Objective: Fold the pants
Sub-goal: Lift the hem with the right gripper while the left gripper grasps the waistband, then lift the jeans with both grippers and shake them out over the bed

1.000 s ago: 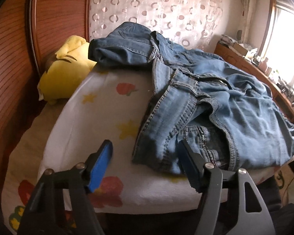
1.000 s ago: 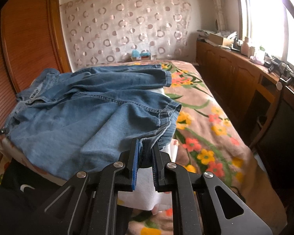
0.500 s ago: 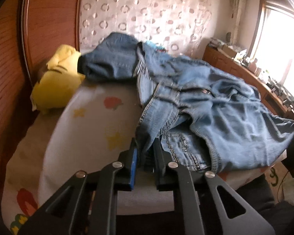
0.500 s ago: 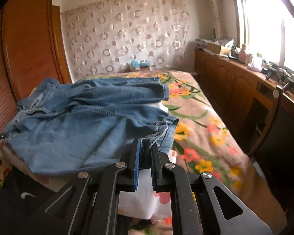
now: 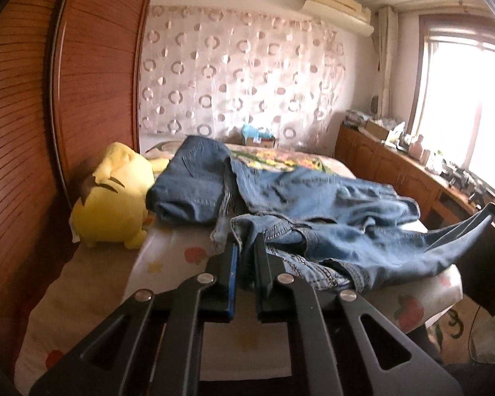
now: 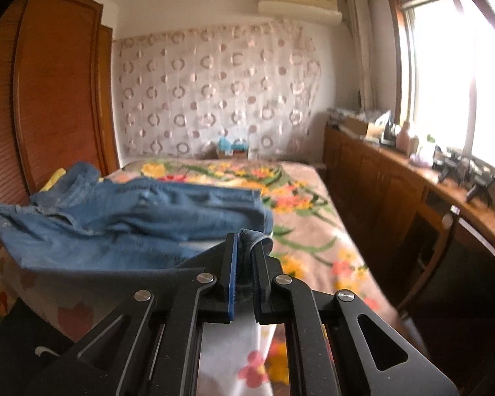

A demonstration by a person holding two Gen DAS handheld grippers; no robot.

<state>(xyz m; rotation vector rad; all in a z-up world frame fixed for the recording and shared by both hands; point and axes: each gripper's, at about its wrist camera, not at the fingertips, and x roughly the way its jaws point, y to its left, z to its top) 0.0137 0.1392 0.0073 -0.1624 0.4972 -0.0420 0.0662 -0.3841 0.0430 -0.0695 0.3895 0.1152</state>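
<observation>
- my left gripper [image 5: 246,247] is pinching a fold of the jeans [image 5: 313,217] near the waistband; its jaws are drawn in to a narrow gap filled with denim.
- my right gripper [image 6: 246,247] is gripping the hem end of a leg in the same way, jaws nearly together with the cuff bunching up between and over the fingertips.
- the jeans [image 6: 132,217] are lying crumpled across a white quilt [image 5: 168,264] printed with stars and fruit, on the bed [image 6: 307,217].
- from the left wrist view, the denim is spreading away ahead and to the right of my jaws, with one leg stretching taut toward the right edge of the frame.
- from the right wrist view, the bulk of the fabric is sitting ahead and to the left of my jaws, lifting clear of the quilt near the grip.
- a yellow plush toy [image 5: 112,201] is resting beside the far end of the jeans, against the wooden headboard [image 5: 92,82]; whether they are touching i cannot tell.
</observation>
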